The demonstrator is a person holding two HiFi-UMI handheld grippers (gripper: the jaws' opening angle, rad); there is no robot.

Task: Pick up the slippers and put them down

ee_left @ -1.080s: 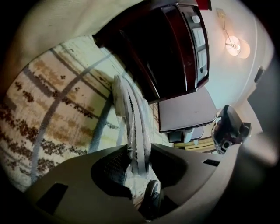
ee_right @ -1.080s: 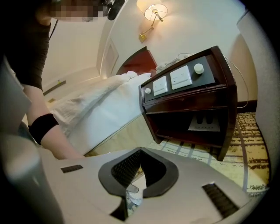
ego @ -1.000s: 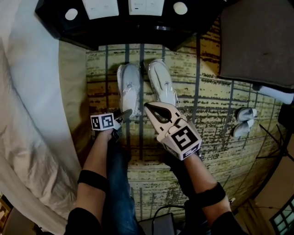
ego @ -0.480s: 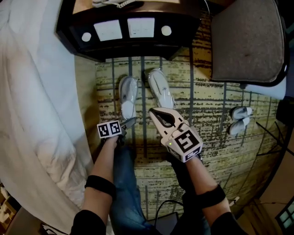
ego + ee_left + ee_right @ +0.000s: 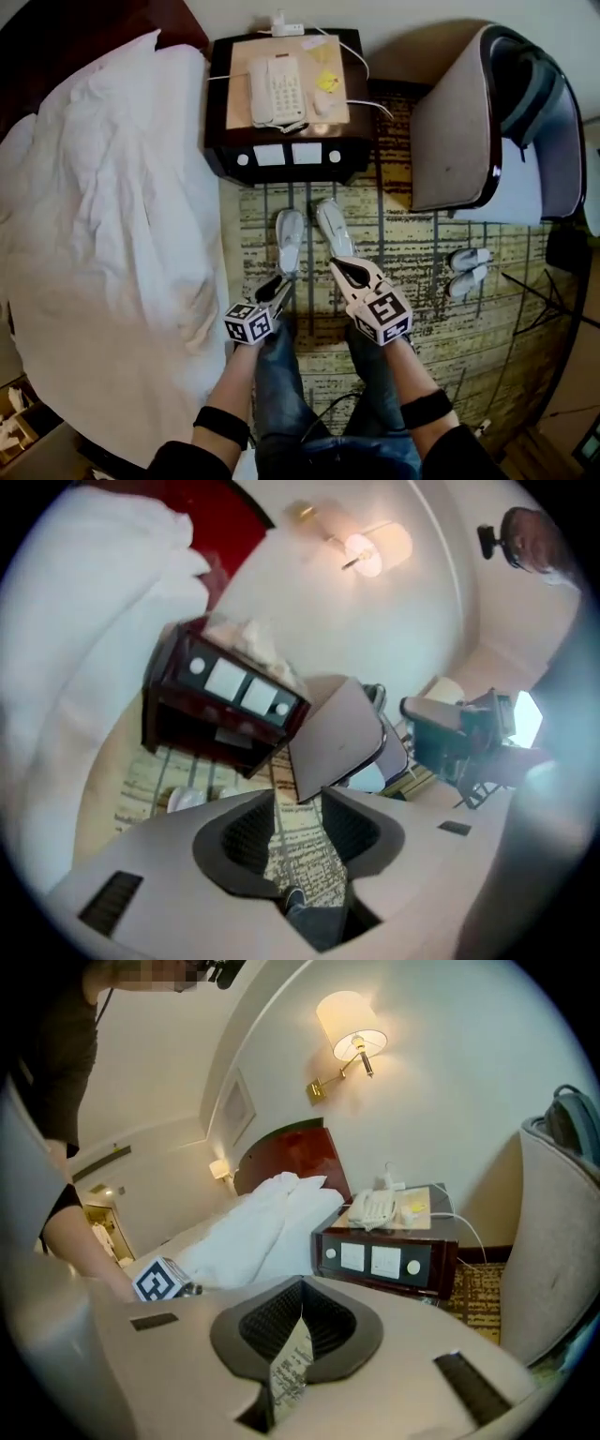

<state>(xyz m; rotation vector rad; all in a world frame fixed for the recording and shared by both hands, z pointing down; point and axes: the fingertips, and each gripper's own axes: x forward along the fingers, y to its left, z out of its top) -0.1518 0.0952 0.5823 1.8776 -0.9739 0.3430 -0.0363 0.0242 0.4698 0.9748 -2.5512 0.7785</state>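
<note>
Two white slippers (image 5: 291, 239) (image 5: 335, 228) lie side by side on the patterned carpet in front of the nightstand, toes towards it. Both grippers hang above the carpet just short of the slippers' heels, touching neither. My left gripper (image 5: 279, 283) has just been closing; its jaws stand partly apart, and only carpet shows between them (image 5: 298, 799). The right gripper (image 5: 335, 265) is shut with nothing in it (image 5: 302, 1283). In the left gripper view one slipper (image 5: 184, 797) peeks over the gripper's body.
A dark nightstand (image 5: 281, 155) with a phone on top stands past the slippers. A bed with white bedding (image 5: 103, 206) fills the left. An armchair (image 5: 459, 141) is at the right, with a second pair of slippers (image 5: 466, 267) near it. My legs are below the grippers.
Both grippers have risen well clear of the slippers, which stay on the carpet. The head view has pulled up and now takes in the nightstand top, bed and chair.
</note>
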